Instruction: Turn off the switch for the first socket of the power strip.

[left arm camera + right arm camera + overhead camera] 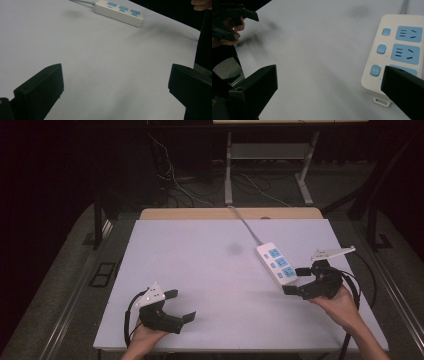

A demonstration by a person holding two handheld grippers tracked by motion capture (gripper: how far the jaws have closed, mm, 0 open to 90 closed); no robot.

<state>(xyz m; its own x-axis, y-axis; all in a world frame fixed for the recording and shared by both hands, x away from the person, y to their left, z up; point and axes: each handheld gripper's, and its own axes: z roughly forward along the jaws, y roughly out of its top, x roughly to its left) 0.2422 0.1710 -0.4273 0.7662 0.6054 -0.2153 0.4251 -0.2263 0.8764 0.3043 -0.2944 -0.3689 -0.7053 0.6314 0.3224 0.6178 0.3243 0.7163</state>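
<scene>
Just beside the right gripper's point(297, 280) spread, empty jaws lies a white power strip point(276, 263) with blue sockets, its near end by one jaw. Well apart, the left gripper point(181, 306) rests on the white counter point(200, 270), jaws wide, holding nothing.

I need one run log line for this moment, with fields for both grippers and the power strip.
left gripper: open, empty, near table front | right gripper: open, empty, beside power strip | power strip: flat on table, nothing plugged in
</scene>
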